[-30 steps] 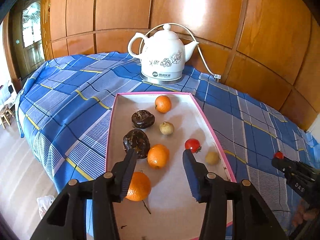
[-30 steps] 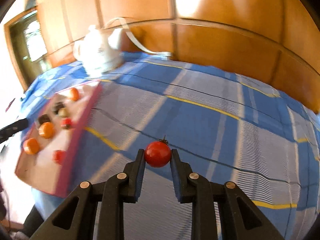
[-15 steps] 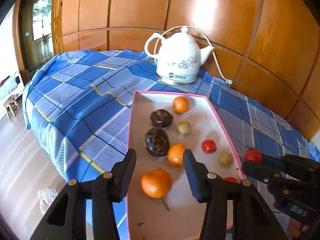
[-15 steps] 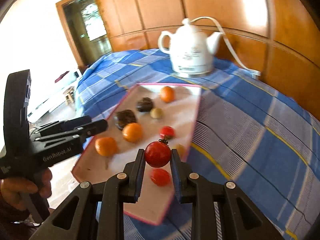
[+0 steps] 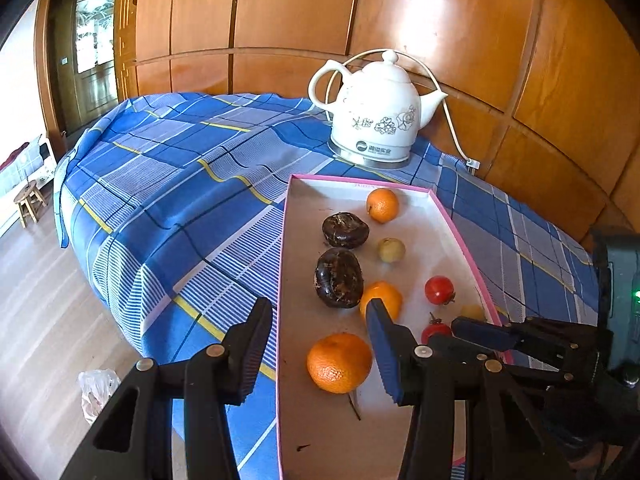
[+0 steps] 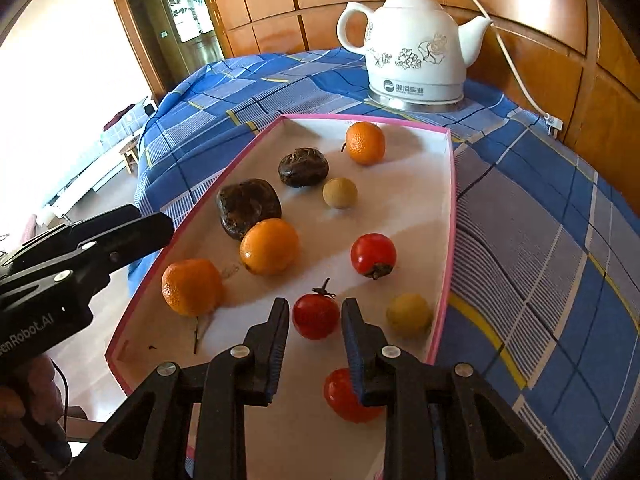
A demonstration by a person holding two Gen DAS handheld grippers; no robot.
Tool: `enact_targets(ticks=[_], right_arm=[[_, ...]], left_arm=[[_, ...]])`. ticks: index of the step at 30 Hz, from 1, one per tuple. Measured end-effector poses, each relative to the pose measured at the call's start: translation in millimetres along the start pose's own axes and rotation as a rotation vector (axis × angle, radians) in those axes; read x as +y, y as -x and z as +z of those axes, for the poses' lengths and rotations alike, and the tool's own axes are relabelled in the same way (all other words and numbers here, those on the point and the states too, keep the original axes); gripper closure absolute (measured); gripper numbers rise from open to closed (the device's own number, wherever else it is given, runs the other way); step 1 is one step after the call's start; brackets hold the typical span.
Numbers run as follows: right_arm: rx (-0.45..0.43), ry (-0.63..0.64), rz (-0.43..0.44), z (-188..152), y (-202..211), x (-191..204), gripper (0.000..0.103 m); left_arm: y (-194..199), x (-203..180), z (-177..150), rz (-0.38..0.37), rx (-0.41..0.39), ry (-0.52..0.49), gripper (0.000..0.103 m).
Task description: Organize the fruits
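Note:
A white tray with a pink rim [image 6: 452, 200] lies on the blue checked cloth. It holds three oranges, two dark wrinkled fruits, two small pale fruits and three red tomatoes. My right gripper [image 6: 316, 303] hangs low over the tray's near right part. Its jaws are opening around a small stemmed tomato [image 6: 316, 318], with thin gaps at both pads. Another tomato [image 6: 348, 394] lies under the right finger. My left gripper [image 5: 318, 306] stands open and holds nothing, astride the tray's left rim [image 5: 284, 240] just behind a large orange [image 5: 339, 362]. The right gripper [image 5: 460, 326] and its tomato [image 5: 436, 330] show at the right there.
A white ceramic kettle [image 6: 416, 40] with a cord stands behind the tray against the wood-panelled wall. The cloth drops off at the left to a wooden floor with a small stool [image 5: 29, 202] and a plastic bag [image 5: 96, 394]. A hand [image 6: 36, 384] holds the left gripper [image 6: 156, 224].
The right gripper swung from over the bare cloth to above the tray with the tomato, and its pads have come off the fruit. The left gripper shifted only slightly.

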State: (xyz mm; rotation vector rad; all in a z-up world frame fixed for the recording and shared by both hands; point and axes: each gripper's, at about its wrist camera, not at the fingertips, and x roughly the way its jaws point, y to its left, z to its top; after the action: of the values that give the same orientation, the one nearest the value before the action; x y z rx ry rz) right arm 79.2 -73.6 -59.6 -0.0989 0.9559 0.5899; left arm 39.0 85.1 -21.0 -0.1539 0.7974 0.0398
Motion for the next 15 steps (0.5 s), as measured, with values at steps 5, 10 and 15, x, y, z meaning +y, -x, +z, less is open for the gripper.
enact_targets(ticks=[5, 10, 15], right_arm=[[-0.033, -0.008, -0.026, -2, 12, 1, 0.075], [-0.103, -0.022, -0.094, -9, 37, 6, 0.075], [-0.164, -0.046, -0.187, -18, 60, 11, 0.070]], left_arm=[[4, -6, -1, 0.014, -0.014, -0.012, 0.049], [12, -11, -5, 0.021, -0.030, -0.016, 0.038], [26, -14, -12, 0.039, -0.070, -0.012, 0.024]])
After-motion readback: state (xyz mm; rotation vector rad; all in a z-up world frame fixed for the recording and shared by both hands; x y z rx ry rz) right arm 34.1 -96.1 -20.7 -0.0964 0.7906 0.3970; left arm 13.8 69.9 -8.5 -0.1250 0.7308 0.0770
